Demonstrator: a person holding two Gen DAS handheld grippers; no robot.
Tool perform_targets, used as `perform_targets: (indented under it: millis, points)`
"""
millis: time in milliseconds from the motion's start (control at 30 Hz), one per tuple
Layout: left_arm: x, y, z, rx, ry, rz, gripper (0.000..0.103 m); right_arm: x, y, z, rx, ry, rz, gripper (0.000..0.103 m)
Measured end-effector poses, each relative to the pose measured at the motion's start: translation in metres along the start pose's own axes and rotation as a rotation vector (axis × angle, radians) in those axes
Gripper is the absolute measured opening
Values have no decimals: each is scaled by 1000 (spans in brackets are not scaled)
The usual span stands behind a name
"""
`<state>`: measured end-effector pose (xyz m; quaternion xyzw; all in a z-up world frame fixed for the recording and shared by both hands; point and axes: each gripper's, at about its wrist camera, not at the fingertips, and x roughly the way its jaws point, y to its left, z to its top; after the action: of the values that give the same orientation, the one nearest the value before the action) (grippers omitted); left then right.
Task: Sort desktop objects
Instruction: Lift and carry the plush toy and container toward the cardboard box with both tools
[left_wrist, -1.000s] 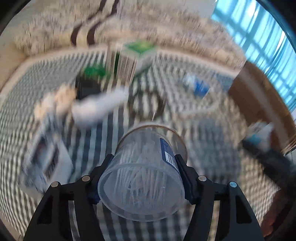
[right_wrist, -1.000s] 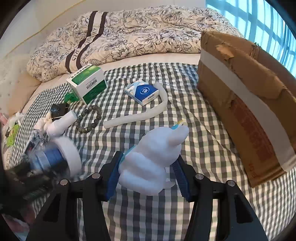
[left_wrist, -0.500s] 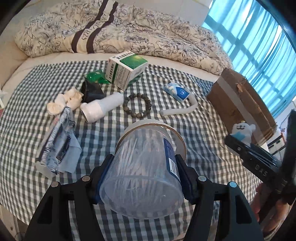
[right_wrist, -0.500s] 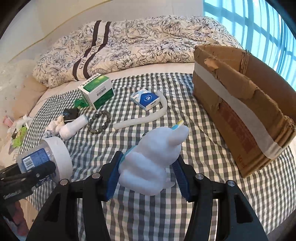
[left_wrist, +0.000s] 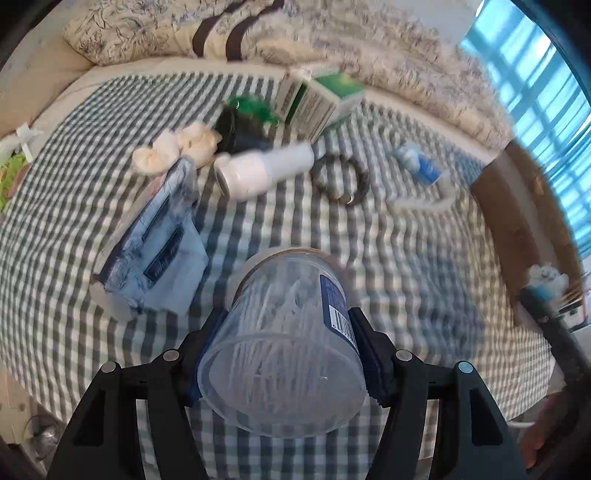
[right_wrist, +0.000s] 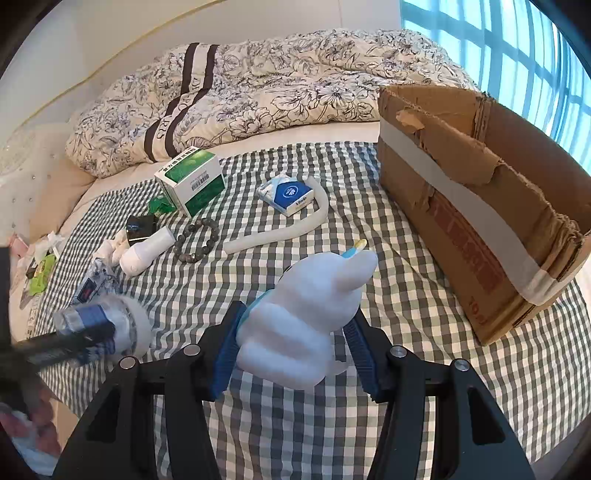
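Left gripper (left_wrist: 286, 354) clamps a clear jar (left_wrist: 284, 350) of cotton swabs on its side, base toward the camera, raised above the checked cloth (left_wrist: 406, 277); the blurred picture suggests it is being carried. Beyond lie a white bottle (left_wrist: 264, 171), a bracelet (left_wrist: 341, 179) and a green box (left_wrist: 319, 96).

Right gripper (right_wrist: 295, 343) pinches a white plush (right_wrist: 310, 314) at its body, head forward, clear of the cloth. To its right the open carton (right_wrist: 480, 229) is probably where both loads go.

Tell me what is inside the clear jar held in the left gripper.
The clear jar, clamped in the left gripper, is packed with thin white sticks, probably cotton swabs. A blue barcode label covers part of its side, hiding what lies behind it.
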<state>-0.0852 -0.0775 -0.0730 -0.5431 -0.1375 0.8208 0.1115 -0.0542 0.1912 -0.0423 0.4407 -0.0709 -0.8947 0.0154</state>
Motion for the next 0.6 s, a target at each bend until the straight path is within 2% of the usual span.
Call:
perform_targets:
  millis: [33, 67, 100, 167, 233, 300, 400, 600]
  points:
    - [-4, 2, 1, -16, 5, -123, 67, 1, -1, 0, 3, 2, 0, 54]
    - [-8, 2, 2, -23, 11, -205, 67, 3, -1, 0, 5, 6, -1, 54]
    - [-11, 0, 4, -17, 1, -194, 67, 5, -2, 0, 8, 11, -1, 54]
    - [-17, -9, 8, 20, -53, -17, 63, 8, -2, 1, 12, 15, -1, 54]
    - [-18, -14, 10, 36, -76, 57, 63, 9, -2, 1, 11, 17, 2, 54]
    - [-22, -19, 11, 45, -93, 58, 63, 10, -3, 1, 10, 17, 5, 54]
    - [-31, -24, 11, 42, -122, 5, 63, 10, -4, 1, 10, 14, 4, 54]
    - [-52, -42, 21, 106, -212, 60, 63, 7, -5, 4, 16, 4, 8, 54]
